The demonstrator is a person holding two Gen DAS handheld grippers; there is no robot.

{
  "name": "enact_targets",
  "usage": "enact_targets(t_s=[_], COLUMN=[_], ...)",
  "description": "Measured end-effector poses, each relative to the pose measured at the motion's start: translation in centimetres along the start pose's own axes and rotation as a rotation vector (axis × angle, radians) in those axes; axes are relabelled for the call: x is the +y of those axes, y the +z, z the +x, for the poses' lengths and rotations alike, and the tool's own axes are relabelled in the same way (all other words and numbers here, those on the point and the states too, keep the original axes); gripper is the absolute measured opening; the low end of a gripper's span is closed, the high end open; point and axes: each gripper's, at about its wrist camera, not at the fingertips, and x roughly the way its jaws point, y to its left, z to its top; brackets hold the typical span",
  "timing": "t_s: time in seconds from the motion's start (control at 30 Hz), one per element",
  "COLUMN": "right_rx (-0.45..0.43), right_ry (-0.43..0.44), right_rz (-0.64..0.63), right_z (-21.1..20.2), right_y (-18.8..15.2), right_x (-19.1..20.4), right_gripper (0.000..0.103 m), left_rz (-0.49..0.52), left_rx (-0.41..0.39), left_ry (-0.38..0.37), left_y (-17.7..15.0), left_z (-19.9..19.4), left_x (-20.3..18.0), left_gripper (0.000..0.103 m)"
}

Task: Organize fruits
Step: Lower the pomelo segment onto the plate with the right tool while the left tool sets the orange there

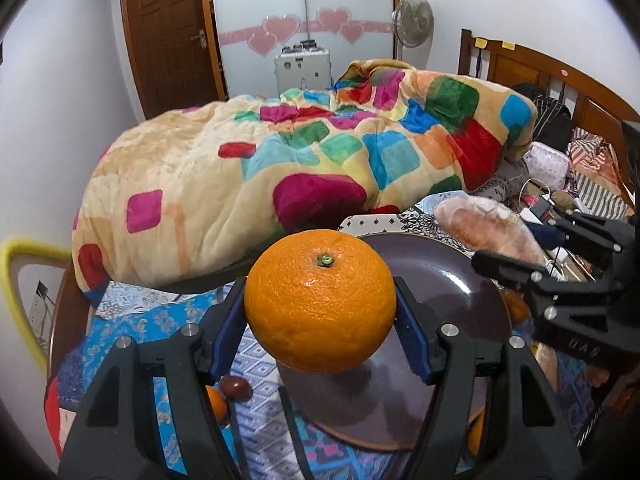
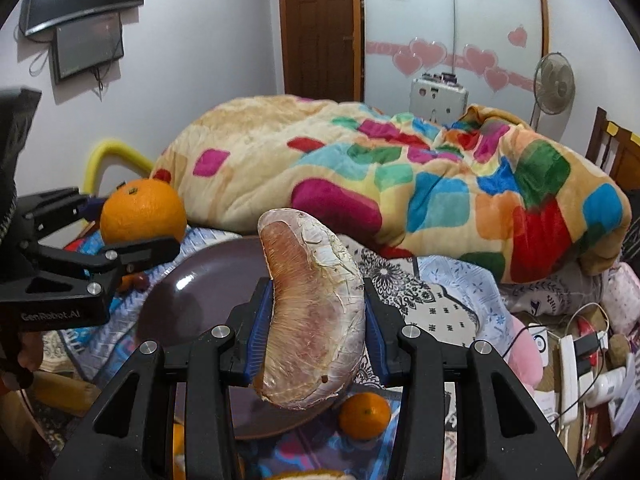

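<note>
Bright, even indoor light; a glare streak curves across the dark plate (image 1: 452,280). Both fisheye views bend and darken at the corners; focus is sharp.

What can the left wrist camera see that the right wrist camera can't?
Only the left wrist view shows the wooden headboard and a small dark red-brown fruit on the patterned cloth. Only the right wrist view shows the black wall screens and a small orange tangerine by the plate. Both show the big round orange, the peeled pink pomelo wedge, the dark purple plate and the colourful patchwork blanket.
</note>
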Motion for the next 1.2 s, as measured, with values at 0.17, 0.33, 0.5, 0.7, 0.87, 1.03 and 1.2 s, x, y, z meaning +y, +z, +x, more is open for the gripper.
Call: enact_targets(t_s=[0.17,0.33,0.5,0.7,0.87,1.03,1.2], right_rx=[0.057,0.129,0.174,0.162,0.137,0.107,0.062], right_ry=[0.000,0.006,0.005,0.020,0.015,-0.003,0.002], right_rz=[0.001,-0.001,-0.022,-0.033,-0.057,-0.057,-0.021], right_z=[1.9,3.9,5.2,4.9,4.2,2.7,0.1], right_y=[-0.1,-0.1,-0.1,0.4,0.3,0.2,0.1], right_x=[-0.6,-0.9,-0.7,-0.3,0.3,0.7,0.7], right_gripper=[0.039,0.039,0.033,0.033,0.034,0.040,0.043], left_rz=[-0.013,-0.001,0.001,0.007,0.028,0.067,0.032], left_rx=[0.052,0.120,0.201,0.222,0.206,0.100,0.059], left_ry=[0.011,0.018,-0.009,-0.009,0.009,0.061,0.045], left_y=[0.8,0.9,0.4,0.2,0.3,0.7,0.7], left_z=[2.4,4.7,6.5,7.1,6.8,4.3,1.3], left_x=[0.3,0.4,0.4,0.1,-0.4,-0.9,-0.2], left_gripper=[0.068,0.068,0.068,0.068,0.074,0.088,0.091])
